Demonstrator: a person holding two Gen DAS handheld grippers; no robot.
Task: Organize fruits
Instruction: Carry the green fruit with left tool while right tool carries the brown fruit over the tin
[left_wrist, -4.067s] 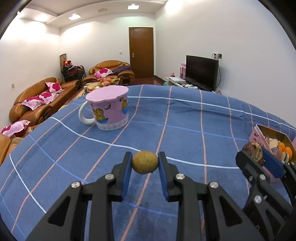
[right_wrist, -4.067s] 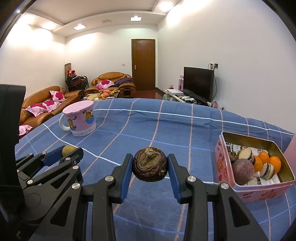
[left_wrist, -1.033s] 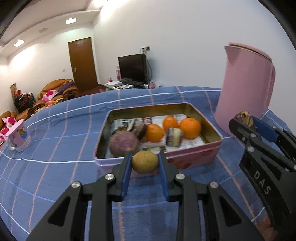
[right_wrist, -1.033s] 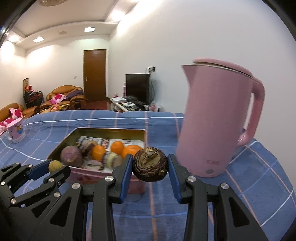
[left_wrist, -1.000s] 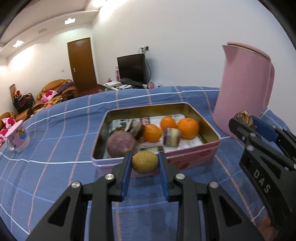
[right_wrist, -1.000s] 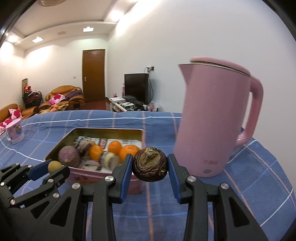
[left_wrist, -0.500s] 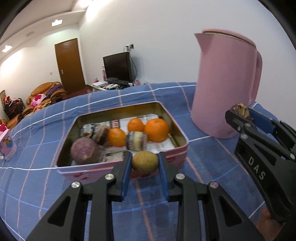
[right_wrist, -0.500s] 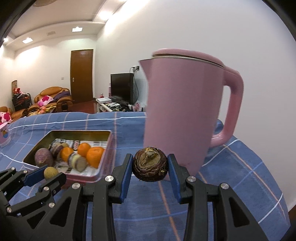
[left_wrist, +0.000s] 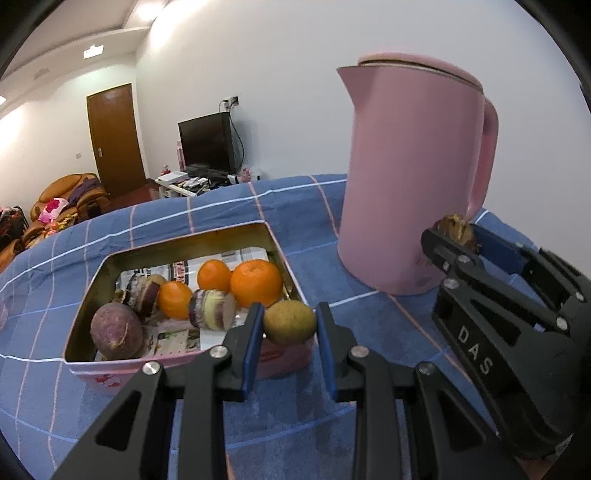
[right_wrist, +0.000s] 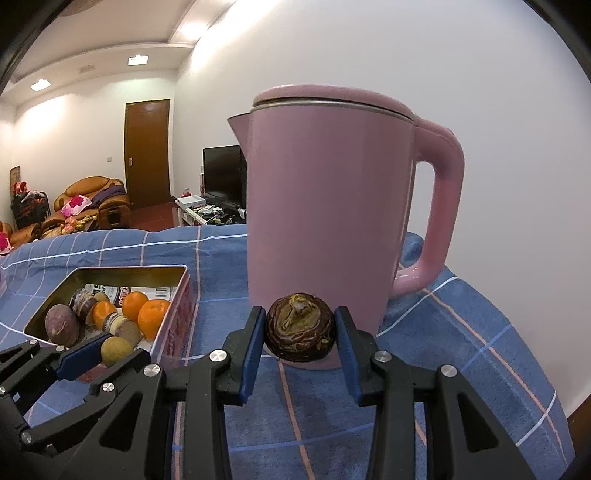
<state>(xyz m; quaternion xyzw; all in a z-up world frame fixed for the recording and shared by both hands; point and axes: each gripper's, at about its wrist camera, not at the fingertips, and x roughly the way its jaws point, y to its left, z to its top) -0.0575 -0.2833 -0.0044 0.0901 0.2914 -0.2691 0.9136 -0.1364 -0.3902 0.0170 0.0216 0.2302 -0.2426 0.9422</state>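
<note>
A table under a blue checked cloth (left_wrist: 221, 206) with white and pink lines carries 2 things. A pink tin (left_wrist: 79, 345), open-topped and gold inside, sits toward the near side. A tall pink kettle (right_wrist: 325, 221) stands just beside the tin's right end, toward the right edge, apparently not touching it. Bare cloth runs to the far edge.

A pink kettle (right_wrist: 325, 221) stands upright on a blue checked cloth (right_wrist: 461, 354), lid closed, handle to the right in the right wrist view. Behind the table, a dark television (left_wrist: 207, 144) sits on a low white stand (left_wrist: 184, 182) against the white wall. A brown wooden door (right_wrist: 147, 151) is shut. Orange-brown sofas (right_wrist: 96, 199) carry pink cushions (right_wrist: 75, 203). Ceiling lights (right_wrist: 138, 59) are on.
</note>
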